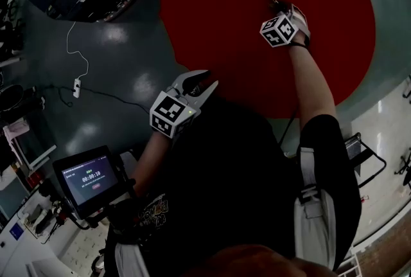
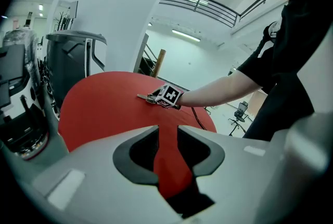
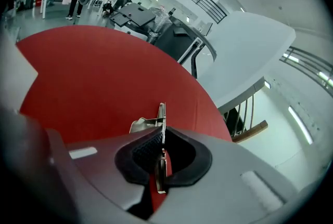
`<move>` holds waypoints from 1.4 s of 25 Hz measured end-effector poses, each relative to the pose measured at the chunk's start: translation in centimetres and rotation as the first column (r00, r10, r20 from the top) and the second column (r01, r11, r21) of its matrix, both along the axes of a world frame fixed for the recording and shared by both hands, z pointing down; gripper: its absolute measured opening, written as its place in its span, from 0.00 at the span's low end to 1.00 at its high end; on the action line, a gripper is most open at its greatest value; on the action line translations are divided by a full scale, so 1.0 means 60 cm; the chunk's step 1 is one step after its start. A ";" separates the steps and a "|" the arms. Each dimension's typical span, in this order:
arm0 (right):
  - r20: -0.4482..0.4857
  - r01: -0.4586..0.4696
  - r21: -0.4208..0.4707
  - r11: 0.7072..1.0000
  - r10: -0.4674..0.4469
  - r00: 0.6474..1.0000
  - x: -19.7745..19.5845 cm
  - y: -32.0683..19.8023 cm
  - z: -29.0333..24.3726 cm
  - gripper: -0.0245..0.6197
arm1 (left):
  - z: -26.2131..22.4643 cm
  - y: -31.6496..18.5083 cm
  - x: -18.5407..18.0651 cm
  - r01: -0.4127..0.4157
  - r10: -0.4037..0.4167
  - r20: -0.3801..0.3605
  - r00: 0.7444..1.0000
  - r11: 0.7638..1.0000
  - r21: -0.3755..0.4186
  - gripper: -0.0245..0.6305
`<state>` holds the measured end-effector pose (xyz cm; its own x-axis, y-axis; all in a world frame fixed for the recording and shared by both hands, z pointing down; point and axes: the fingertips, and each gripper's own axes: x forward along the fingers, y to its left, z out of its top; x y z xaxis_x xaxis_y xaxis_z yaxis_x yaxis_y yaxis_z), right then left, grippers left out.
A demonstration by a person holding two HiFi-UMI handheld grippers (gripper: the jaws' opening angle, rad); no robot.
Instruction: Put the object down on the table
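At the head view's upper right, my right tongs (image 3: 161, 132) clamp a thin metal piece (image 3: 162, 113) at the red counter (image 3: 93, 77). I judge only the release is left. My left tongs (image 2: 167, 140) are apart and empty.

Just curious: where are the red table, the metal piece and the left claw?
red table (image 1: 218, 12), head view, bare top.
metal piece (image 3: 162, 114), right gripper view, protruding end.
left claw (image 2: 167, 132), left gripper view, between its fingertips.

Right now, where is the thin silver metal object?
The thin silver metal object is pinched in the right hand-held gripper, poking past its tips over the round red table, at the upper right of the head view.
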<state>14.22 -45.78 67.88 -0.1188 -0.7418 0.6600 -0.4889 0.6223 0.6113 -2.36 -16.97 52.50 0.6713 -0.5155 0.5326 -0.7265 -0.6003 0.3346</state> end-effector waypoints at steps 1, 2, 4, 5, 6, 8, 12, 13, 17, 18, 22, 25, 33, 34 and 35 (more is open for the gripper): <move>-0.012 0.008 0.005 1.000 -0.008 1.000 -0.001 -0.001 0.004 0.05 | 0.002 0.001 -0.001 0.003 -0.003 0.000 1.000 1.000 -0.002 0.22; -0.019 0.011 0.011 1.000 -0.011 1.000 -0.002 -0.003 0.006 0.05 | 0.004 0.002 -0.003 0.008 -0.008 0.001 1.000 1.000 -0.004 0.22; -0.027 0.015 0.019 1.000 -0.014 1.000 -0.003 -0.006 0.008 0.05 | 0.008 0.005 -0.008 0.018 -0.018 -0.003 1.000 1.000 -0.009 0.22; -0.033 0.019 0.022 1.000 -0.018 0.999 -0.004 -0.006 0.009 0.05 | 0.009 0.006 -0.011 0.024 -0.025 -0.009 1.000 1.000 -0.013 0.22; -0.043 0.025 0.024 0.999 -0.024 0.999 -0.005 -0.004 0.011 0.05 | 0.010 0.007 -0.013 0.031 -0.031 -0.015 0.999 0.999 -0.016 0.22; -0.061 0.037 0.017 0.999 -0.036 0.997 -0.007 0.002 0.018 0.06 | 0.011 0.008 -0.017 0.043 -0.044 -0.029 0.999 0.999 -0.021 0.22; -0.074 0.042 -0.011 0.999 -0.043 0.996 -0.008 0.019 0.036 0.16 | 0.010 0.006 -0.020 0.056 -0.057 -0.045 0.997 0.998 -0.022 0.22; -0.074 0.041 -0.011 0.999 -0.041 0.996 -0.007 0.024 0.037 0.16 | 0.009 0.007 -0.019 0.054 -0.055 -0.047 0.997 0.998 -0.023 0.22; -0.071 0.045 0.007 0.999 -0.045 0.996 -0.005 0.047 0.028 0.17 | 0.013 0.015 -0.022 0.045 -0.047 -0.060 0.997 0.999 -0.029 0.22; -0.067 0.047 0.016 0.999 -0.045 0.997 -0.005 0.055 0.022 0.17 | 0.015 0.017 -0.024 0.041 -0.043 -0.065 0.997 0.999 -0.030 0.22; 0.031 0.018 0.056 0.998 -0.020 0.999 -0.001 0.100 -0.019 0.15 | 0.022 0.023 -0.020 0.014 -0.016 -0.074 0.997 0.999 -0.035 0.22; 0.303 -0.070 -0.032 0.997 0.077 0.950 -0.022 0.146 -0.077 0.12 | 0.009 0.030 -0.029 0.008 -0.012 -0.082 0.997 0.999 -0.052 0.22; 0.746 -0.114 -0.134 0.984 0.176 0.643 -0.133 0.294 -0.255 0.11 | -0.024 0.023 -0.082 -0.044 0.041 -0.169 0.985 0.999 -0.016 0.21; 0.779 -0.126 -0.161 0.979 0.204 0.593 -0.147 0.314 -0.273 0.11 | -0.035 0.025 -0.093 -0.054 0.050 -0.188 0.981 0.998 -0.016 0.21; 0.805 -0.142 -0.188 0.972 0.236 0.545 -0.161 0.333 -0.290 0.11 | -0.048 0.028 -0.106 -0.067 0.062 -0.207 0.976 0.998 -0.018 0.21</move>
